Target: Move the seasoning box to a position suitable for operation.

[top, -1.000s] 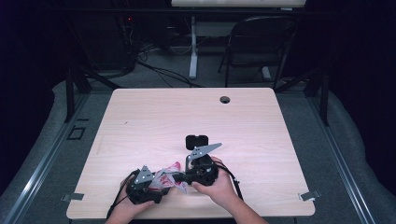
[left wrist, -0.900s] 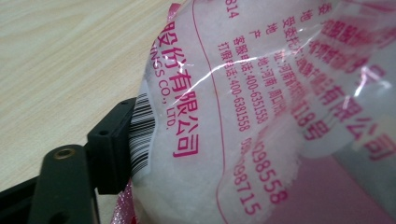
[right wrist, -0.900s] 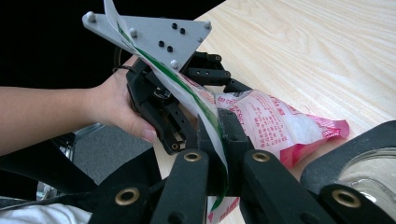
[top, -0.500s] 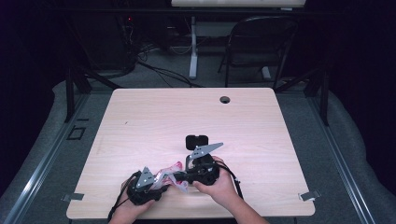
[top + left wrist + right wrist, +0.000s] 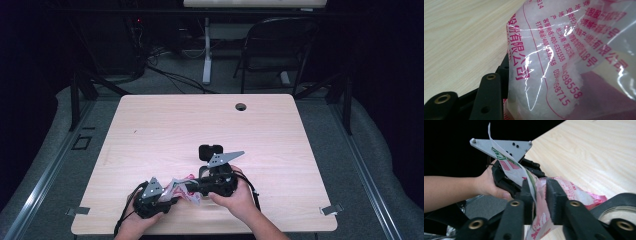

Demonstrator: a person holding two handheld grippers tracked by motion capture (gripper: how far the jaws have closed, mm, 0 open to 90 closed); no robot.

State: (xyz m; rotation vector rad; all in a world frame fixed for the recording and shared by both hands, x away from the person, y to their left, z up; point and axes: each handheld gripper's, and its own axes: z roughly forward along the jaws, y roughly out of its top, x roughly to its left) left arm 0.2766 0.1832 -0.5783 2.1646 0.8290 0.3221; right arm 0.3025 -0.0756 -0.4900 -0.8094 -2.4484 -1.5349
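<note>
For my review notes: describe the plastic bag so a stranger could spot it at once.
Look at the near edge of the wooden table, between the person's two hands. The bag is crumpled clear plastic with pink print, unlike the small black object farther back.

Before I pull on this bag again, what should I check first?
1. Bag between the right gripper jaws: ok.
2. Right gripper clamped: not ok. Its jaws have just been opening and a gap shows beside the film.
3. Left gripper clamped on the bag: cannot tell. Its jaws have just been closing, and the bag lies against one jaw.
4. Small black object apart from the bag: ok.
5. Bag sealed: cannot tell.
</note>
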